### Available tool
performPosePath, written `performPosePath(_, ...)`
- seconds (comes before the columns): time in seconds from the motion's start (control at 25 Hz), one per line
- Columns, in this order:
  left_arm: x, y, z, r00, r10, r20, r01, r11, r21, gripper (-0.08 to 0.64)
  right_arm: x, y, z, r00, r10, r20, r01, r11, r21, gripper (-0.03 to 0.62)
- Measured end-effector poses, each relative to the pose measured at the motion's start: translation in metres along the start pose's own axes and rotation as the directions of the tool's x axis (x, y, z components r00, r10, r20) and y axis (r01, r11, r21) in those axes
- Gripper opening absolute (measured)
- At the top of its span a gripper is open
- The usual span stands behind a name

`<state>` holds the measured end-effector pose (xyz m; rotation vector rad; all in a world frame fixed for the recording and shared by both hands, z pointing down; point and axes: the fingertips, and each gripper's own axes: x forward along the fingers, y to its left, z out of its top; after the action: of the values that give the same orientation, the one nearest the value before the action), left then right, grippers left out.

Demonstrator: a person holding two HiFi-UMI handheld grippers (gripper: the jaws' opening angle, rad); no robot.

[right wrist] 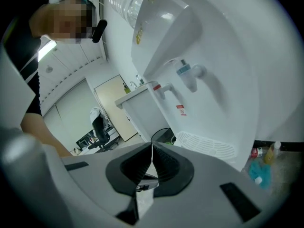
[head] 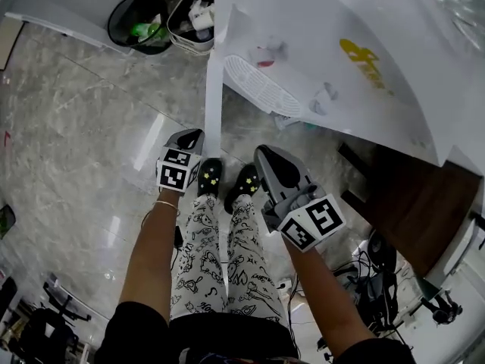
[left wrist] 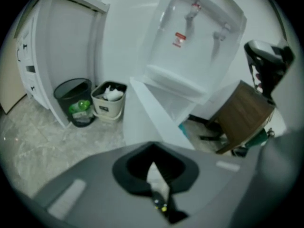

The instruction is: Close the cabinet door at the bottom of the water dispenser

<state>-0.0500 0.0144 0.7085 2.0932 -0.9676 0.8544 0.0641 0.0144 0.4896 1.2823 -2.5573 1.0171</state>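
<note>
- Plainly risky to shove hard at the cabinet door point(head: 214, 89): might bounce back off the water dispenser point(head: 341, 51) or rock its tall body.
- Could also skid off the panel's narrow free edge, with only a blunt, closed tip to press with.
- May catch the right gripper point(head: 265, 154), at centre frame on the panel's right, inside the likely closing arc; pressed together there, pinching nothing.
- Shows the door wide open in the head view, running edge-on from top centre down to mid-frame, out from the dispenser's lower front.
- Puts the left gripper point(head: 191, 135), pressed together and empty, just beside the door's free end, on its left; touching or apart, cannot tell.
</note>
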Motion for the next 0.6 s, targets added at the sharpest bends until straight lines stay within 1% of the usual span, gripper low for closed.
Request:
performPosePath(0.04,0.007,-0.01,0.004,1.0,-0.022,-0.003,0.022,1.0,0.008,-0.003,-0.004,-0.003,-0.001,1.0,-0.015,0.007,0.015,1.0,0.013,0.017)
performPosePath(0.12,0.019,-0.034,0.009,0.996,-0.086,-0.026,0.087,0.995,0.056,-0.003,-0.012,-0.007,-0.004,0.999,-0.036,0.011,0.035,0.999,0.037,0.017)
performPosePath(0.2,0.032,-0.06,0.014,0.986,-0.154,-0.061,0.161,0.979,0.122,-0.003,-0.018,-0.008,-0.005,0.999,-0.031,0.012,0.031,0.999,0.034,0.017)
performPosePath(0.24,0.039,-0.071,0.019,0.981,-0.18,-0.073,0.189,0.972,0.139,-0.003,-0.021,-0.007,-0.004,1.0,-0.017,0.013,0.016,1.0,0.019,0.017)
performPosePath(0.32,0.055,-0.09,0.03,0.975,-0.212,-0.072,0.22,0.968,0.122,-0.003,-0.029,-0.003,0.001,1.0,0.021,0.01,-0.02,0.999,-0.035,0.017)
performPosePath(0.4,0.068,-0.101,0.043,0.975,-0.217,-0.053,0.221,0.971,0.087,-0.003,-0.036,-0.002,0.007,0.999,0.037,0.011,-0.036,0.996,-0.081,0.017)
performPosePath(0.48,0.077,-0.108,0.056,0.977,-0.211,-0.038,0.214,0.975,0.066,-0.003,-0.045,-0.003,0.017,0.999,0.038,0.033,-0.034,0.995,-0.096,0.017)
performPosePath(0.6,0.092,-0.119,0.072,0.977,-0.209,-0.03,0.21,0.977,0.033,-0.003,-0.056,-0.009,0.031,0.997,0.03,0.073,-0.024,0.996,-0.082,0.017)
